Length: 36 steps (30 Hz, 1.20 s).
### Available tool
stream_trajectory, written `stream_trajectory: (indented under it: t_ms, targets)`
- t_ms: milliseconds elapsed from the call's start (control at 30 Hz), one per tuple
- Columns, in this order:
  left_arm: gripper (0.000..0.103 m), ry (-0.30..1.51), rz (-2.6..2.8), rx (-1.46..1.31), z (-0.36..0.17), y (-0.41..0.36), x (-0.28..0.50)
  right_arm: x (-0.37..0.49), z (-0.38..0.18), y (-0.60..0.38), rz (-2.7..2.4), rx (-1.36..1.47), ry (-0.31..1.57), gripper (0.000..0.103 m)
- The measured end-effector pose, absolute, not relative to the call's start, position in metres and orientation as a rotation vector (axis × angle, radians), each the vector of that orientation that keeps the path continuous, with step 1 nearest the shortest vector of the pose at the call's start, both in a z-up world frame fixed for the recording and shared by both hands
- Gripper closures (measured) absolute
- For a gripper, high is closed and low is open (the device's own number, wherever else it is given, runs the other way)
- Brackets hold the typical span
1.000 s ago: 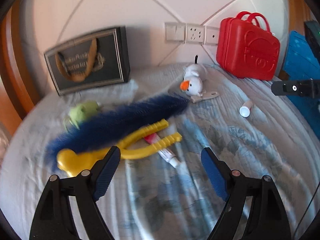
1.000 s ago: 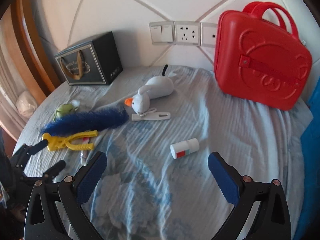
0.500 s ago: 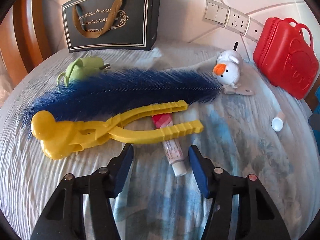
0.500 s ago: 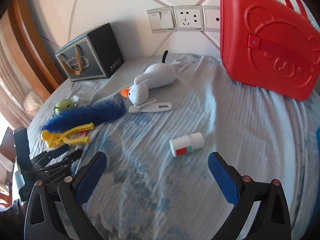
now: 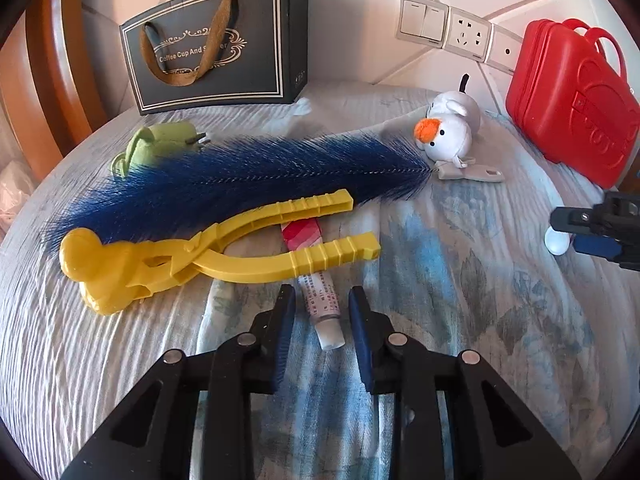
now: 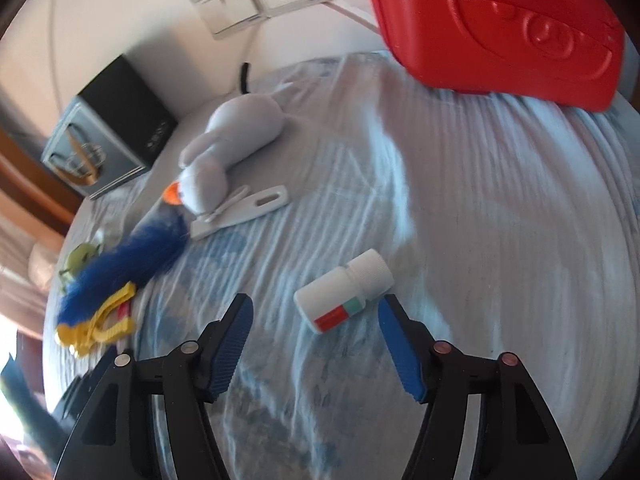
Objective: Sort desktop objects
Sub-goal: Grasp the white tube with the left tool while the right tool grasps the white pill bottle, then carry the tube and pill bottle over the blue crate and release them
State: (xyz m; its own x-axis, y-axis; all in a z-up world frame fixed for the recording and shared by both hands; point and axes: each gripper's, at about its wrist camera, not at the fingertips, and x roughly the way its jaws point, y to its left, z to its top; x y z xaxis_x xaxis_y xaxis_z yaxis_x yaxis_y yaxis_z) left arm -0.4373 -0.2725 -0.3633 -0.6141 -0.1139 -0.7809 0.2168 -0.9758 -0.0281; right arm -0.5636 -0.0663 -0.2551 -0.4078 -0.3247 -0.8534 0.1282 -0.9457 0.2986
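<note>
Left gripper [image 5: 321, 320], fingers closing narrow, straddles the tube [image 5: 320, 300] lengthwise, untouched; right gripper [image 6: 316, 334], half-closed, brackets the white bottle [image 6: 344, 291] lying crosswise.

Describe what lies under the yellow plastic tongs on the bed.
A small tube runs under the yellow tongs: its red-striped end shows between the handles, its white cap end pokes out below. The stretch beneath the lower handle is hidden.

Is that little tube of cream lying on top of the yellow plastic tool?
No, the tube lies under the yellow tool, whose lower handle crosses over it.
</note>
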Motion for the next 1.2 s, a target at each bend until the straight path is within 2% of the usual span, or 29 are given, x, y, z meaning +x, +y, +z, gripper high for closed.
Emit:
stream_trajectory:
  t_ms: [33, 67, 200, 367, 567, 833, 1200]
  targets:
    - [0.076, 0.181, -2.664, 1.274, -0.363, -0.273, -0.437, -0.567, -0.259, -0.067, -2.42, 1.54, -0.298, 0.053]
    - [0.076, 0.184, -2.667, 1.274, -0.363, -0.274, -0.437, -0.571, -0.264, -0.07, -2.437, 1.555, -0.287, 0.064]
    - [0.076, 0.177, -2.691, 1.28, -0.363, -0.275, -0.436, -0.57, -0.265, -0.089, -2.472, 1.5, -0.053, 0.065]
    - [0.086, 0.203, -2.708, 1.286, -0.363, -0.281, -0.428, -0.558, -0.254, -0.085, -2.468, 1.405, -0.08, 0.065]
    - [0.086, 0.225, -2.733, 1.288, -0.363, -0.283, -0.425, -0.555, -0.245, -0.084, -2.461, 1.361, -0.056, 0.065]
    - [0.087, 0.158, -2.801, 1.371, -0.359, -0.278, -0.414, -0.543, -0.242, -0.084, -2.417, 1.351, -0.041, 0.065]
    - [0.087, -0.037, -2.936, 1.308, -0.317, -0.243, -0.379, -0.48, -0.205, -0.071, -2.408, 1.292, 0.002, 0.065]
